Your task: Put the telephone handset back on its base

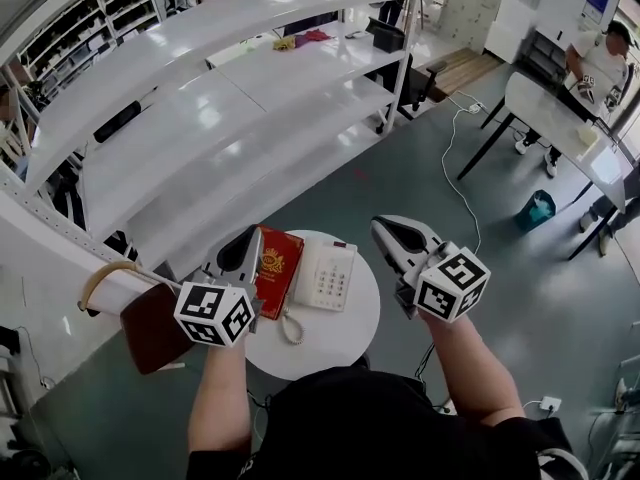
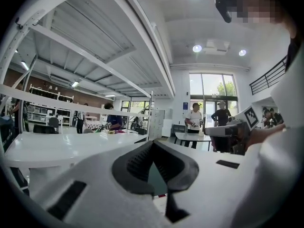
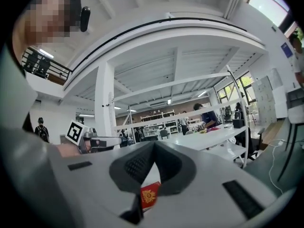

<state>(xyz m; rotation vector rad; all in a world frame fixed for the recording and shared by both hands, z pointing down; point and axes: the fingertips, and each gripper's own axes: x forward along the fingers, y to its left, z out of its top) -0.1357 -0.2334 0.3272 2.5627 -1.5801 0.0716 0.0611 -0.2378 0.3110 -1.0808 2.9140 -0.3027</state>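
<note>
Your left gripper (image 1: 244, 243) and right gripper (image 1: 384, 228) hover over the round table (image 1: 330, 340) with jaws together and nothing held, likely because the handset (image 1: 306, 271) already rests on the telephone base (image 1: 338, 280), beside the red booklet (image 1: 277, 268).

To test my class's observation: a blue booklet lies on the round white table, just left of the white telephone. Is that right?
Not quite. The booklet is red, not blue, as the head view shows. It does lie on the round white table, just left of the white telephone.
</note>
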